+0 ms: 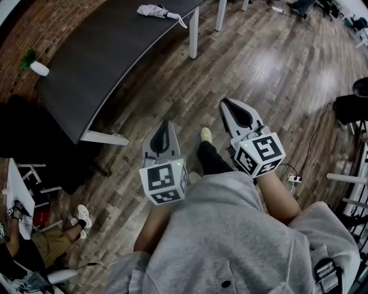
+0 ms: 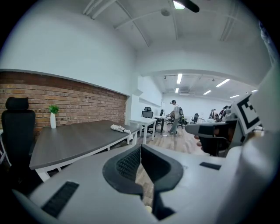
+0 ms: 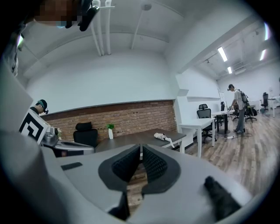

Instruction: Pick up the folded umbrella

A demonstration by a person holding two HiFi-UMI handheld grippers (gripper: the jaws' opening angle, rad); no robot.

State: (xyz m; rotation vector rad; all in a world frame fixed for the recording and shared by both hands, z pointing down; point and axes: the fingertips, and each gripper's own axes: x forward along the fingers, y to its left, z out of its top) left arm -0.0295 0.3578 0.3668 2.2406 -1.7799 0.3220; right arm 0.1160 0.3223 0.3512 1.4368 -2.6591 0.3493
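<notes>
Wood floor (image 1: 276,63) took up most of what I saw, with the long dark table (image 1: 103,63) off to my left by the brick wall (image 3: 131,118). My left gripper (image 1: 165,127) and right gripper (image 1: 229,106) hung side by side over the floor, well short of the table. Both sets of jaws were pressed together with nothing in them. The folded umbrella (image 1: 156,10), whitish, lay at the table's far end near its edge, well apart from either gripper. A small white vase with a green plant (image 1: 35,66) stood on the table's wall side.
</notes>
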